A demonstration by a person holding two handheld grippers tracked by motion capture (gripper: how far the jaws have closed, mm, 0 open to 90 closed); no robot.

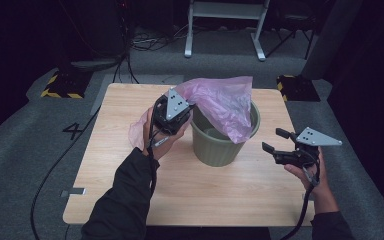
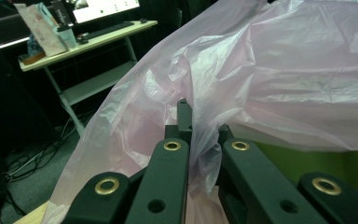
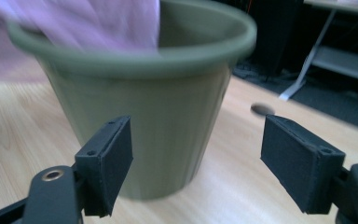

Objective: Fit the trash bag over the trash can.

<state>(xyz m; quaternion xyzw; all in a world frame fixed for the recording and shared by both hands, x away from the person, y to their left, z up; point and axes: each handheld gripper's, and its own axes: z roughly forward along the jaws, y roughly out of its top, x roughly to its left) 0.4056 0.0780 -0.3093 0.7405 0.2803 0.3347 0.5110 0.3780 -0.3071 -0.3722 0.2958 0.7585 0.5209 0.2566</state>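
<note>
One wooden tabletop [image 1: 130, 190] carrying one green bin [image 1: 219, 145] near its middle, one pink plastic bag [image 1: 225, 102] draped over the bin's rim, and two hand-held tools: left tool [image 1: 182, 107], right tool [image 1: 275, 141].

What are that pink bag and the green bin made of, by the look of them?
The pink bag looks like thin plastic film: translucent, glossy, finely crinkled. The green bin seems moulded plastic, matt olive, with a rolled rim and faint vertical ribs, though the look alone can't confirm it.

Pink translucent bag [image 1: 225, 102]; olive-green bin [image 1: 219, 145]; light wood-grain table [image 1: 130, 165].
</note>
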